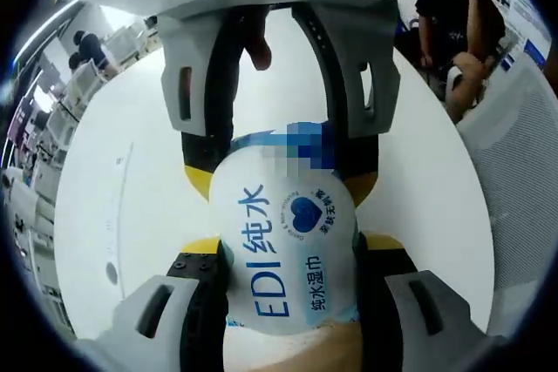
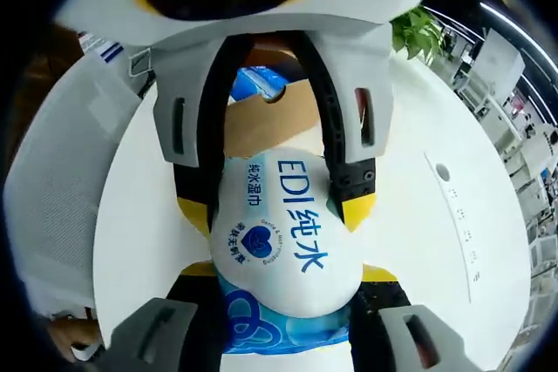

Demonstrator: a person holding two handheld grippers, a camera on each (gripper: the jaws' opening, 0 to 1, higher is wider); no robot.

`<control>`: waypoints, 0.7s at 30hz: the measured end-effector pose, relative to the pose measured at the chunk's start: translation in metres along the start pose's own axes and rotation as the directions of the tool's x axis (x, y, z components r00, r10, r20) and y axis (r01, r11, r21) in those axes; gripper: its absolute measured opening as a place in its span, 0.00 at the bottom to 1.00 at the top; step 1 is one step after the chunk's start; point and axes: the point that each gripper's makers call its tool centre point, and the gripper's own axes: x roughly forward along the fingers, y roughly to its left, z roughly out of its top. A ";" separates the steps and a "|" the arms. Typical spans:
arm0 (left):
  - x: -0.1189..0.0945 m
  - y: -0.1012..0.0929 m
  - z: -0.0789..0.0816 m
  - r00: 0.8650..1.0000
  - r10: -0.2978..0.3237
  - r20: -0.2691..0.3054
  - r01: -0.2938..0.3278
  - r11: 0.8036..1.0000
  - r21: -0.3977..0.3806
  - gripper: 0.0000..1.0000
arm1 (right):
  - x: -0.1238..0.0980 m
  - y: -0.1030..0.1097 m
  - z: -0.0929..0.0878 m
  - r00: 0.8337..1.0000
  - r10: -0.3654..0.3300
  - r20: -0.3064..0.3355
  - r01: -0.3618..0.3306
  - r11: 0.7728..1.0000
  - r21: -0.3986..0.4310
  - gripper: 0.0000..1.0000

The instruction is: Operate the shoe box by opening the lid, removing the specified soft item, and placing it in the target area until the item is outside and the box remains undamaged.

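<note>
Wipes pack [image 1: 288, 241] held between both grippers above the white table [image 1: 131, 172].
Left gripper [image 1: 288, 302] and right gripper [image 2: 288, 302] jaws are closed on its ends; box [image 2: 270, 119] seemingly behind; one grip should be eased first.

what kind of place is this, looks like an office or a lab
Probably an open-plan office or lab workspace. A large white table carries the work, rows of desks run along the far side, a potted plant stands behind it, and a seated person waits nearby beside a white mesh chair.

Bright, even indoor light; sharp centres, with fisheye bending and blur toward edges.
</note>
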 end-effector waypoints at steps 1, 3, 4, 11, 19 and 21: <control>0.001 0.000 0.000 1.000 -0.001 0.000 0.001 1.000 0.000 0.59 | 0.001 0.000 -0.001 1.000 0.000 0.000 0.000 1.000 0.001 0.53; 0.003 0.000 -0.001 1.000 -0.003 -0.002 0.003 1.000 0.000 0.59 | 0.003 -0.001 -0.003 1.000 0.002 0.002 -0.002 1.000 0.004 0.53; 0.005 0.000 -0.001 1.000 -0.005 -0.004 0.005 1.000 0.000 0.59 | 0.004 -0.001 -0.004 1.000 0.003 0.003 -0.003 1.000 0.006 0.53; 0.012 0.001 -0.004 1.000 -0.013 -0.011 0.014 1.000 0.004 0.59 | 0.009 -0.001 -0.009 1.000 0.004 0.010 -0.004 1.000 0.015 0.53; 0.018 0.000 -0.008 1.000 -0.018 -0.022 0.018 1.000 0.002 0.59 | 0.015 -0.001 -0.012 1.000 0.010 0.020 -0.010 1.000 0.018 0.54; 0.019 0.002 -0.008 1.000 -0.017 -0.023 0.017 1.000 0.001 0.59 | 0.016 -0.002 -0.012 1.000 0.010 0.021 -0.010 1.000 0.016 0.54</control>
